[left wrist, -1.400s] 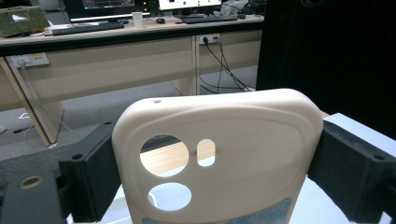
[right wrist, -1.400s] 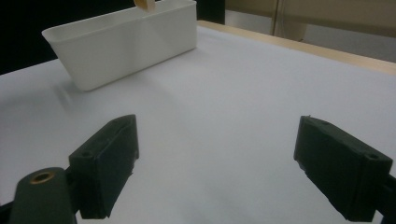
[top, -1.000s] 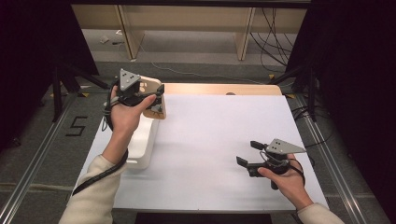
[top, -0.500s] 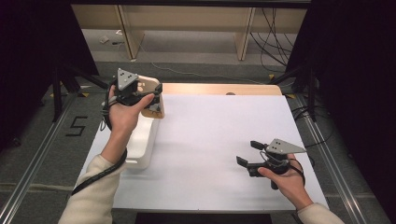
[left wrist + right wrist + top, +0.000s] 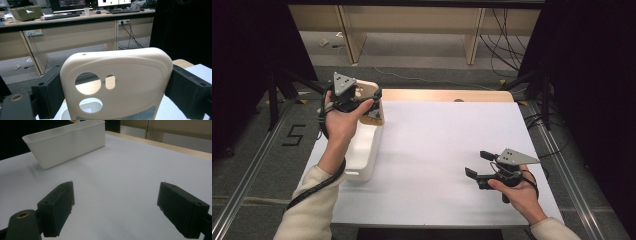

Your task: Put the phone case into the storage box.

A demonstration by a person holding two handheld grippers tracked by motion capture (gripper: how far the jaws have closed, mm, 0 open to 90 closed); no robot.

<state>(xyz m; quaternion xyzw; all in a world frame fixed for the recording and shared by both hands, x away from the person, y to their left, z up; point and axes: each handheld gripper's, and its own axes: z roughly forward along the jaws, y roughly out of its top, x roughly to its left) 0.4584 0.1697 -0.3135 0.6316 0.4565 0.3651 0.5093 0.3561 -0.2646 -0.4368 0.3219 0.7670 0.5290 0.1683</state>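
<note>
1. Phone case (image 5: 117,85) – cream, w/ camera cut-outs – sits clamped between my left gripper (image 5: 362,102) jaws, both sides of it pressed by the black pads. It's up off the table, over the far end of the white bin (image 5: 362,150), at the table's far-left corner.
2. So pick-up looks done: case is lifted, grip looks firm, case stands about upright in the left gripper view.
3. Bin lies along the left edge of the white table (image 5: 437,150), right below/near my left hand (image 5: 343,120). Inside of bin I can't see well enough to say what's in it.
4. My right gripper (image 5: 477,165) hovers low over the near-right part of the table, jaws wide apart, nothing between them; the right gripper view has bare white surface ahead & the bin (image 5: 67,143) well apart.
5. What's left, as I judge: prob. carry the case to wherever it goes – into the bin or down on the table – then let go. Right side hasn't got a job yet.
</note>
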